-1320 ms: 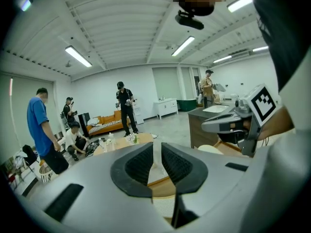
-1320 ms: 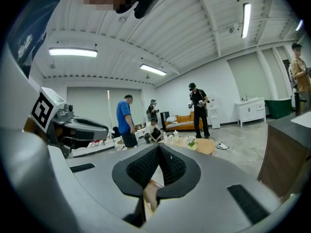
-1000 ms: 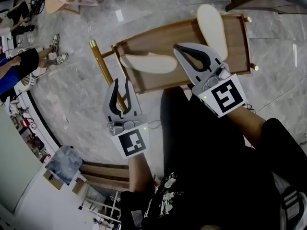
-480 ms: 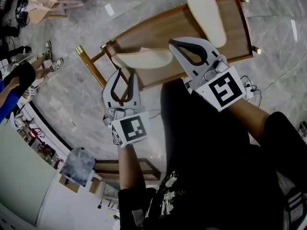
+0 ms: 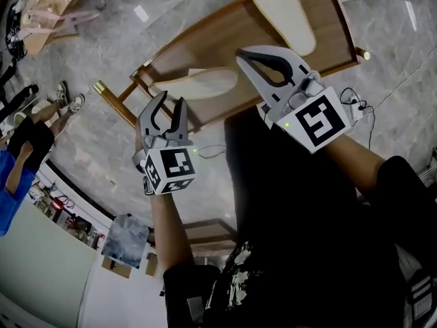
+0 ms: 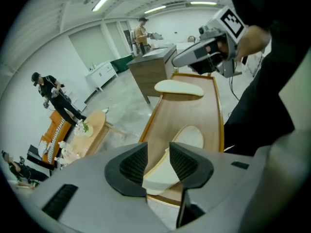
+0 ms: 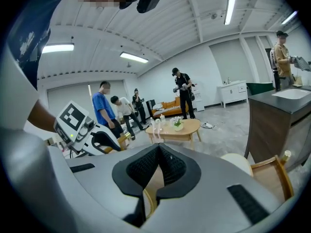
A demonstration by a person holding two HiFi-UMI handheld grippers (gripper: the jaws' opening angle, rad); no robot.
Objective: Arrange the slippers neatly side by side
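Two cream slippers lie apart on a long wooden bench [image 5: 328, 53]. One slipper [image 5: 205, 84] lies across its left part, the other slipper [image 5: 280, 12] lies angled at the far right. My left gripper [image 5: 173, 100] hangs tilted down at the near slipper's left end. Its jaws have just been opening and stand open, and the pads press on nothing. In the left gripper view the near slipper [image 6: 187, 140] shows past the left gripper [image 6: 158, 161], and the far slipper [image 6: 179, 87] lies beyond. My right gripper [image 5: 242, 52] is shut and empty between the two slippers, its tips meeting in the right gripper [image 7: 159, 147] view.
The bench stands on a grey stone floor with a cable [image 5: 355, 101] at its right. Several people stand around the room. A low wooden coffee table [image 7: 175, 129] and a dark cabinet [image 6: 150, 69] are further off. My own dark clothing fills the lower right.
The left gripper has sunk toward the bench's left end, rolled so its marker cube faces up, and its jaws have spread wider. The right gripper has dropped slightly.
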